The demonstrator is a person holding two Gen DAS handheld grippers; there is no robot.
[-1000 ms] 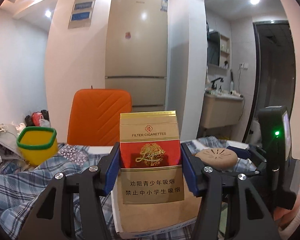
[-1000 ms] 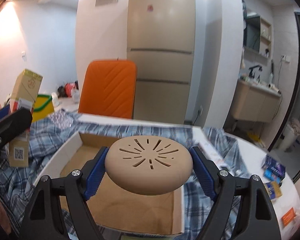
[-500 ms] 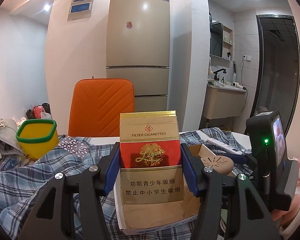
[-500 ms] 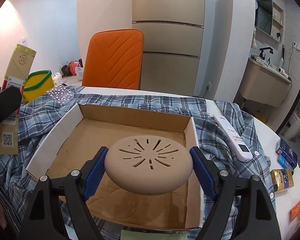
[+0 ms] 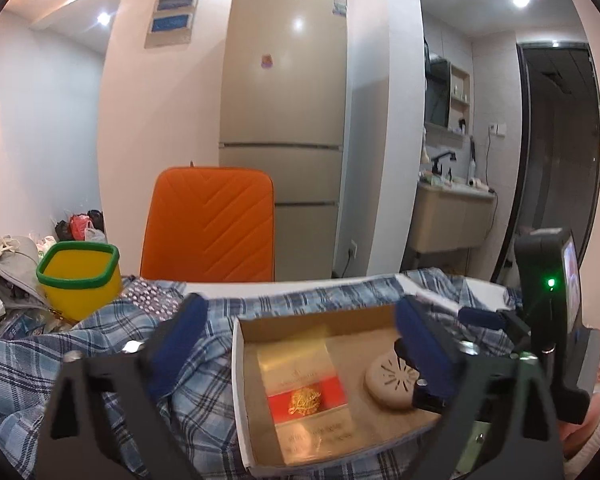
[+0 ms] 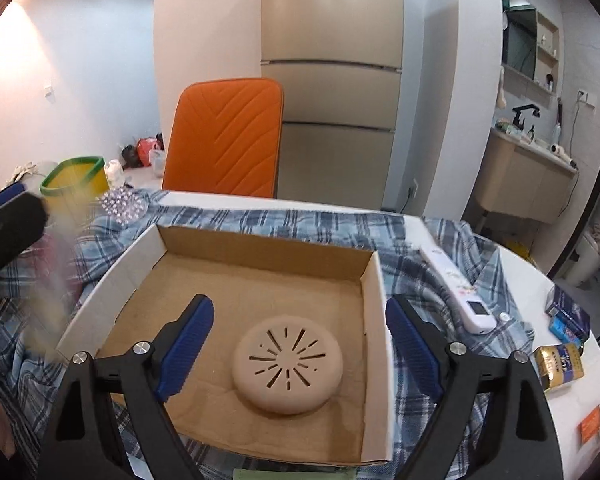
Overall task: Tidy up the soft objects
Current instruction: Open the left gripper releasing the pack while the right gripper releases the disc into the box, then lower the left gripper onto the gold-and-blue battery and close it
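An open cardboard box (image 5: 242, 400) (image 6: 374, 320) lies on a blue plaid cloth (image 5: 60, 360). My left gripper (image 5: 300, 312) hovers over it with its jaws opening and nothing between them. Below it, inside the box, is a red-and-gold cigarette carton (image 5: 304, 392), blurred by motion. In the right wrist view the carton is only a faint streak (image 6: 48, 300) at the left. A round beige soft disc (image 6: 288, 364) (image 5: 392, 380) with slits lies flat on the box floor. My right gripper (image 6: 300, 312) is just above it, jaws opening, its pads clear of the disc.
A yellow bin with a green rim (image 5: 80, 280) stands at the left, and an orange chair (image 5: 208, 224) behind the table. A white remote (image 6: 456, 288) and small packs (image 6: 560, 364) lie right of the box. A hand holds the right gripper's handle (image 5: 580, 428).
The left jaws spread wide and let go of the carton, which dropped into the box. The right gripper came down over the box and released the disc onto its floor.
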